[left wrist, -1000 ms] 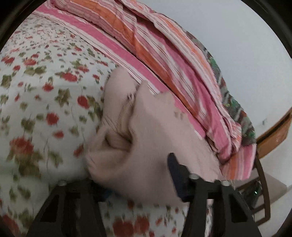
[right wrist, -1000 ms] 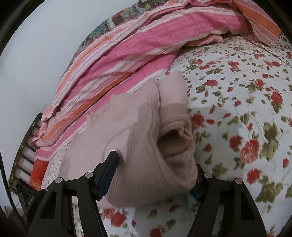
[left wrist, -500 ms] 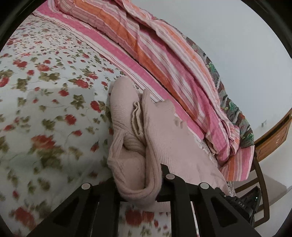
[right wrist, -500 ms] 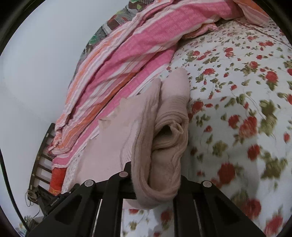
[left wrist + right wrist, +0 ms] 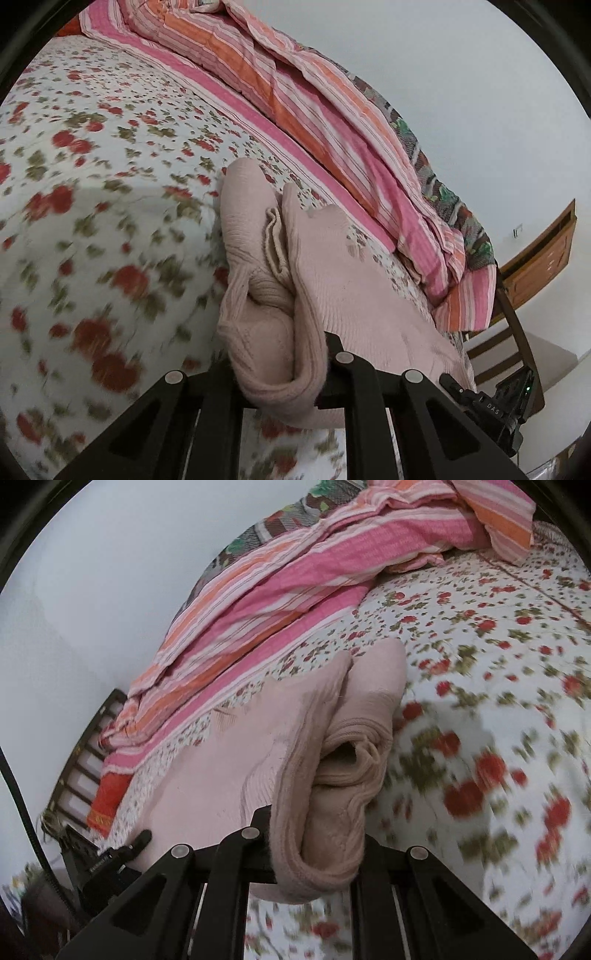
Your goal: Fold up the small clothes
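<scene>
On the white, red-flowered bedsheet, your left gripper and right gripper each pinch a thick edge of the pale pink ribbed knit garment; uneven lifting could let the 2 bunched layers slip, spoiling the fold.

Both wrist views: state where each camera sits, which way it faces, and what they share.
Left wrist: rides the left gripper, looks forward along its fingers over the floral bedsheet toward the striped quilt and wall; the black fingers pinch the pink knit garment.
Right wrist: rides the right gripper, looks over the same bed toward the quilt; its fingers pinch another bunched edge of the garment.
Shared: garment, bedsheet, quilt, white wall. Each view shows the other gripper low at its edge.
</scene>
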Available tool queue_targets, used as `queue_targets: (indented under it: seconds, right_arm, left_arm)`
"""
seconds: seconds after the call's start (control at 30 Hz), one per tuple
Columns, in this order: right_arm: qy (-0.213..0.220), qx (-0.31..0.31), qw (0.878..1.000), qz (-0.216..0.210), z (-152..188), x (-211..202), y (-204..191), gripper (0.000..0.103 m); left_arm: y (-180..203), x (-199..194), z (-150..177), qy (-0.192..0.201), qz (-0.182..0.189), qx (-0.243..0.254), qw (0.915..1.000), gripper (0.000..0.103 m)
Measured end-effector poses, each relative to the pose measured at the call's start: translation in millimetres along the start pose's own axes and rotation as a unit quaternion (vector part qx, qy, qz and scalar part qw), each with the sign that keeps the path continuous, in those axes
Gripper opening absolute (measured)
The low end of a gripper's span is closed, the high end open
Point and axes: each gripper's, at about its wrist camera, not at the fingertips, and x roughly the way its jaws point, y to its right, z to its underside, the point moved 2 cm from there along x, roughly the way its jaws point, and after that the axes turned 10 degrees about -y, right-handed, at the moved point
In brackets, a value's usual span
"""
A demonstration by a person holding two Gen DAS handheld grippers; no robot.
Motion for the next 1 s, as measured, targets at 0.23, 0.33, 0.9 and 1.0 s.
queue_targets:
  seconds: [0.23,0.33,0.9,1.0]
  right_arm:
    - [-0.001,-0.038,0.999,0.029,19,-11,10,0.036]
    - [0.026,-0.039,0.997,0.059,23,-16,21,0.044]
    - [0.100,-0.170,0.957,0.214,-3,-29,-43,0.048]
    - [0.082,-0.146,0.967,0.194,-29,-8,-39,0.045]
  left_arm:
    - [-10,-2,8,-0.016,-0.041,0.002,0.9990,0.033]
    - [-9,-7,7,-0.013,-0.063,0.024,0.9976,0.039]
    - [42,-6,-43,0.013,-0.082,0.137,0.9871,0.053]
    - [46,18,-59,-0.004,-0.096,0.144,0.9850,0.049]
